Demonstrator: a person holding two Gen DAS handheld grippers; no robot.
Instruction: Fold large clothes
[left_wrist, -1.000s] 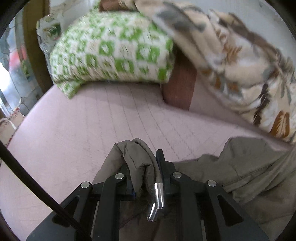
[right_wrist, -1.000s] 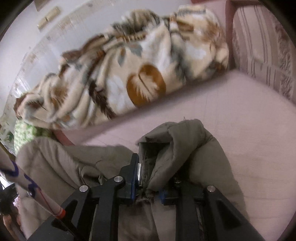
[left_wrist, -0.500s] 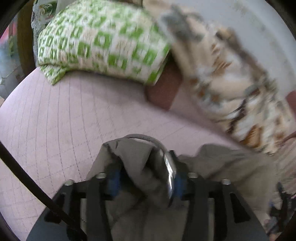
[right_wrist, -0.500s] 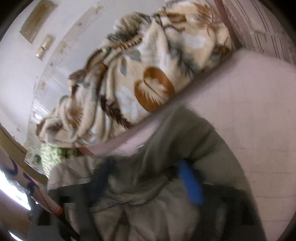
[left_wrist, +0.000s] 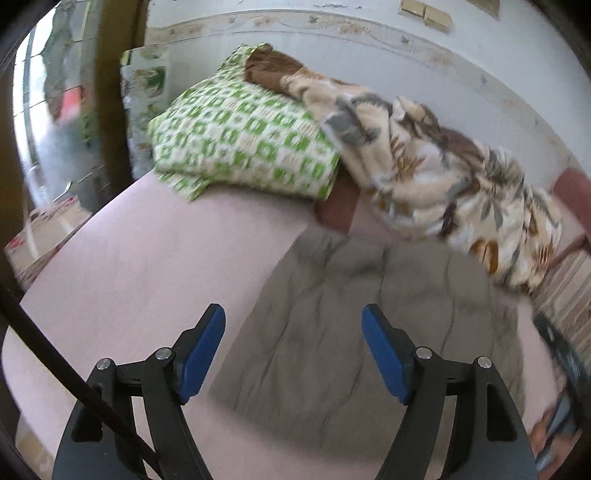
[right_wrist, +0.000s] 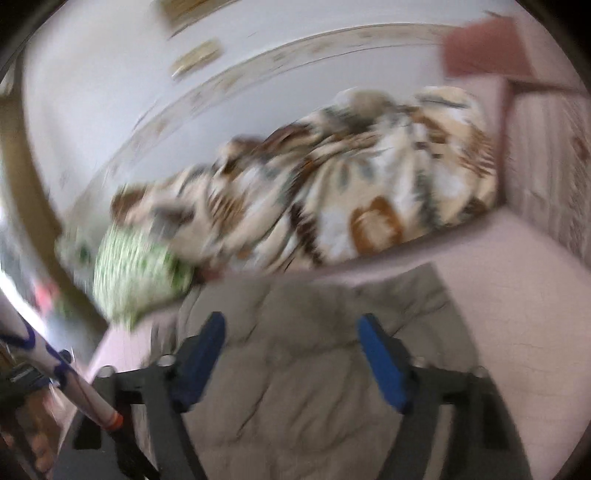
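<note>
The olive-grey garment is lying spread out flat on the pink bedsheet. In the left wrist view it sits below and ahead of the left gripper, whose blue pads stand well apart with nothing clamped between them. Those jaws have just been opening and the cloth isn't touching either pad now. Further back there's a green-and-white checked pillow and a leaf-print blanket bunched along the wall, just past the garment's far edge.

Right wrist view is pretty blurry, but same deal: the garment is down on the sheet under the right gripper, which is open with nothing held. Its jaws swung wide and have just been closing in a bit. The blanket is beyond it.
</note>
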